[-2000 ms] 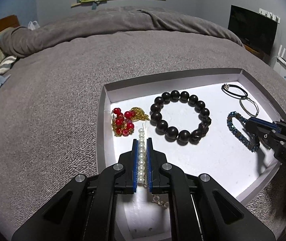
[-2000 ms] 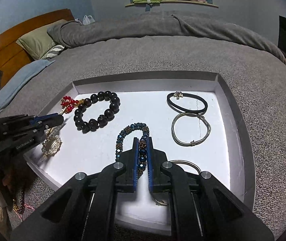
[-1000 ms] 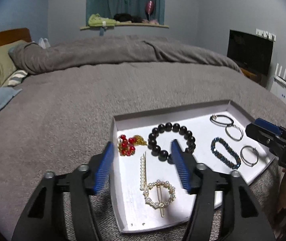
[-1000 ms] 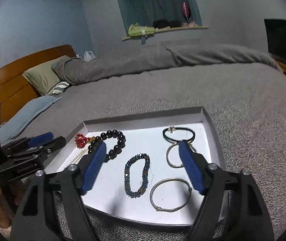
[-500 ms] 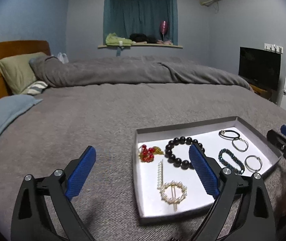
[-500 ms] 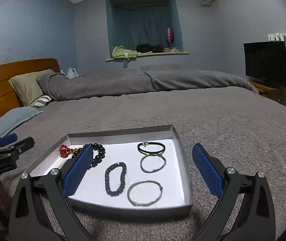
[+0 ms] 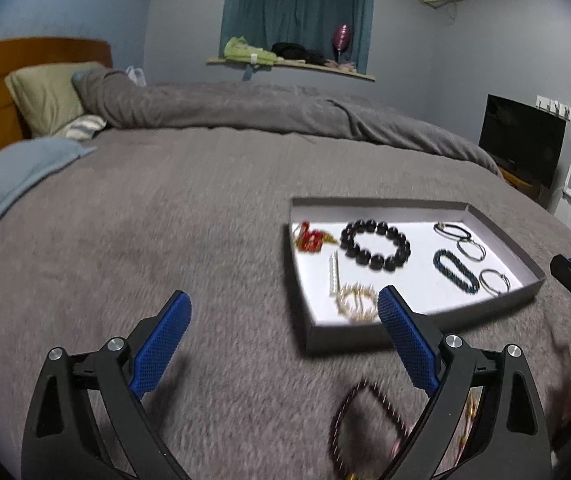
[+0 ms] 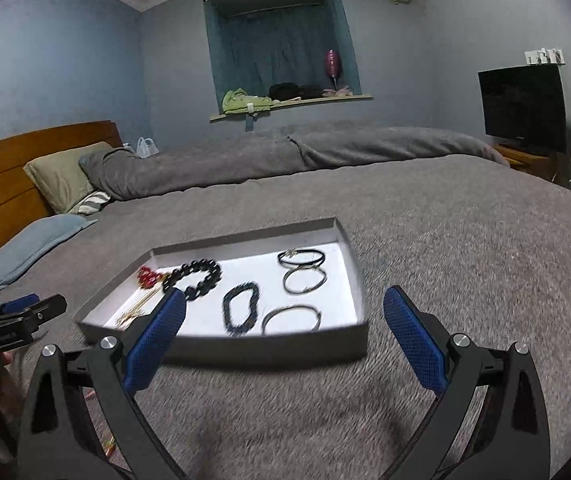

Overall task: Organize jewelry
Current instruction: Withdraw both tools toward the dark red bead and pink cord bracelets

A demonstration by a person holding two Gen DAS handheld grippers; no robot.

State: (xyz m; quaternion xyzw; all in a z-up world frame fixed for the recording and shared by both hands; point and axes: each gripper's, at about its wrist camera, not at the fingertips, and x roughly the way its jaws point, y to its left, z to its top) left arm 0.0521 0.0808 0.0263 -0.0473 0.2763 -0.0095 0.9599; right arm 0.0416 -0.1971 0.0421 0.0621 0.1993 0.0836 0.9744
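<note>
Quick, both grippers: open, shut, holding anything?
Left gripper: open, holding nothing.
Right gripper: open, holding nothing.

Lots of motion blur here. On the bed, the dark red bead strand (image 7: 365, 420) by the near edge is smeared, partly hidden behind the left gripper (image 7: 283, 354), and cut off by the bottom of the left wrist view. In the tray (image 7: 505, 236), the pearl hairpin (image 7: 355, 300) is a fuzzy blob, half covered by a blue pad. The red and gold piece (image 8: 149, 276) is too blurred to make out.
</note>
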